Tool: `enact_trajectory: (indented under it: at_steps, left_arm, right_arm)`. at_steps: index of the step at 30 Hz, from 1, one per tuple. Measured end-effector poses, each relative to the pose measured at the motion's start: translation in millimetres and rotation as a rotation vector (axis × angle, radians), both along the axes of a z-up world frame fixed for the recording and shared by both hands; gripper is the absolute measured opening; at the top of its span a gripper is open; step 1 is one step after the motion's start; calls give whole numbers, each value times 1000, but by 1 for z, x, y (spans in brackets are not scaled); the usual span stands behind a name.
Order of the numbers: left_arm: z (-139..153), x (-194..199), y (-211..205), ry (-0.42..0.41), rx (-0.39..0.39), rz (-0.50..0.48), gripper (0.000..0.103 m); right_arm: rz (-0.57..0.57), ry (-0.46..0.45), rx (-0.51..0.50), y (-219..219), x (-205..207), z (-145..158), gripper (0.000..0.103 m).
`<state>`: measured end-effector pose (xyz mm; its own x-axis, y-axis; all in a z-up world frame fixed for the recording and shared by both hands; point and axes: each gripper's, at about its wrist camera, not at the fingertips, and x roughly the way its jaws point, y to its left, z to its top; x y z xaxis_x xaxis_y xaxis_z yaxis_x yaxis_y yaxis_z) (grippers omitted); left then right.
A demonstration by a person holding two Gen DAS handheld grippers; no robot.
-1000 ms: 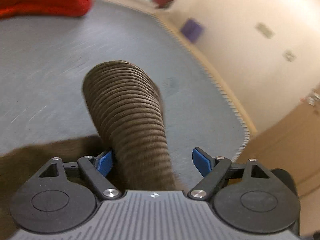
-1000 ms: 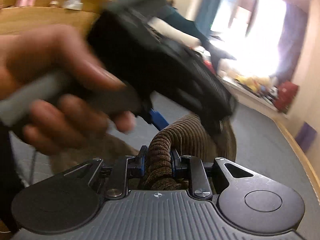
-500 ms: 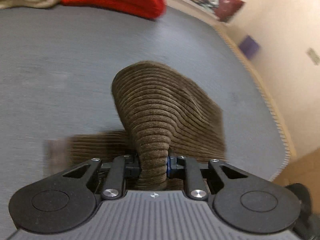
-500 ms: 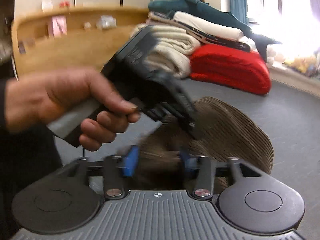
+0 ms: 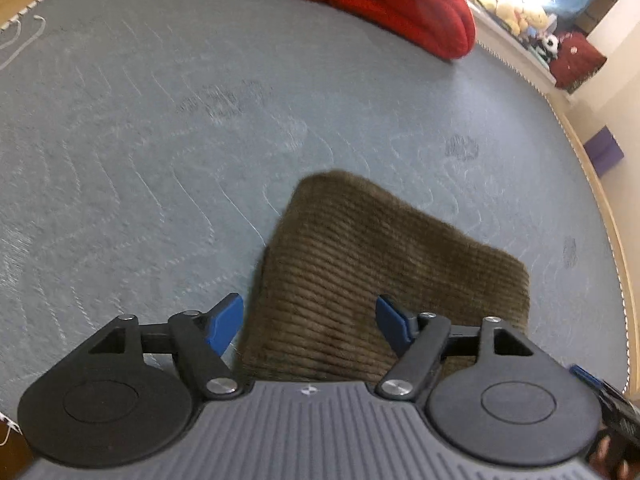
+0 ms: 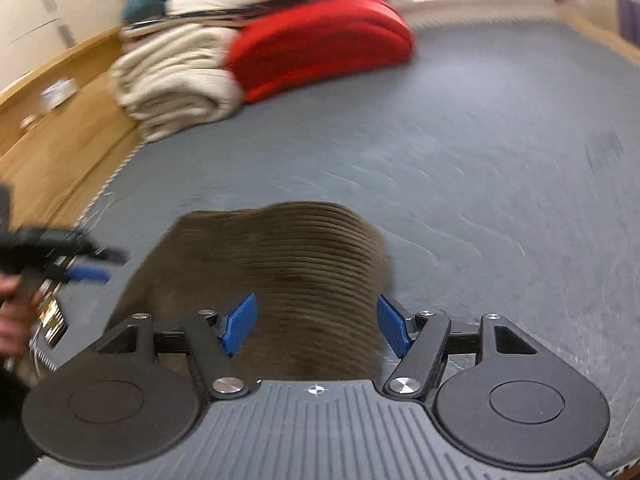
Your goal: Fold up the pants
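The brown corduroy pants (image 5: 376, 276) lie folded on the grey quilted mat (image 5: 160, 140). They also show in the right wrist view (image 6: 280, 272). My left gripper (image 5: 310, 326) is open, its blue pads apart on either side of the near edge of the pants. My right gripper (image 6: 316, 326) is open too, with the cloth lying between its spread blue pads. The left gripper, held in a hand, shows at the left edge of the right wrist view (image 6: 60, 256).
A red folded blanket (image 5: 384, 0) and cream blankets (image 6: 172, 80) are stacked at the far end of the mat. A wooden border (image 6: 52, 136) runs along the mat's edge. A purple block (image 5: 603, 151) sits by the wall.
Both grippers have opened and let go of the pants. The cloth, held bunched up half a second ago, now lies flatter on the mat. Both cameras have swung.
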<state>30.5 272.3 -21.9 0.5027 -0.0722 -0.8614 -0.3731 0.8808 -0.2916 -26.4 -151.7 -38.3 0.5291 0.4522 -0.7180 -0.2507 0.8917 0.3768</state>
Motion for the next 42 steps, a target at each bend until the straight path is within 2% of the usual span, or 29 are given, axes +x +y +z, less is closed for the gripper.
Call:
enact_trajectory:
  at_steps: [3, 7, 10, 12, 14, 16, 21, 22, 24, 26, 29, 31, 33, 38, 42]
  left_arm:
    - [-15, 7, -3, 31, -18, -7, 85]
    - [-42, 20, -9, 91, -24, -9, 90]
    - [-64, 28, -12, 158, -39, -22, 91]
    - [-76, 32, -13, 166, -45, -34, 95]
    - [-90, 34, -9, 159, -109, -28, 96]
    - [-101, 37, -6, 152, -151, -22, 100]
    - [-114, 38, -1, 136, -179, -43, 100]
    - [-115, 38, 0, 133, -177, -47, 99]
    - [-110, 36, -1, 116, -163, -60, 92]
    - [-104, 37, -5, 109, -141, -73, 84]
    - [-91, 40, -11, 95, -119, -72, 70]
    - [-81, 45, -15, 76, -116, -68, 55]
    - [-73, 57, -22, 28, -134, -88, 48]
    - [-52, 91, -53, -93, -182, -134, 47]
    - [-36, 114, -72, -209, -233, -150, 48]
  right_arm:
    - [-5, 82, 31, -2, 14, -28, 69]
    - [42, 127, 43, 5, 24, -62, 71]
    - [19, 196, 121, 12, 32, -79, 71]
    - [20, 223, 146, 19, 40, -82, 76]
    - [62, 219, 127, 27, 40, -82, 81]
    - [94, 227, 113, 33, 45, -85, 83]
    - [123, 276, 131, 40, 62, -92, 84]
    - [123, 270, 133, 42, 65, -91, 83]
    - [121, 257, 138, 43, 67, -89, 71]
    - [119, 238, 152, 42, 67, -83, 44]
    - [105, 194, 200, 36, 69, -63, 28]
    - [107, 143, 233, 31, 71, -45, 25]
    - [122, 58, 221, 30, 72, -24, 25]
    - [86, -98, 184, -2, 93, 21, 25]
    - [46, -192, 162, -36, 119, 42, 25]
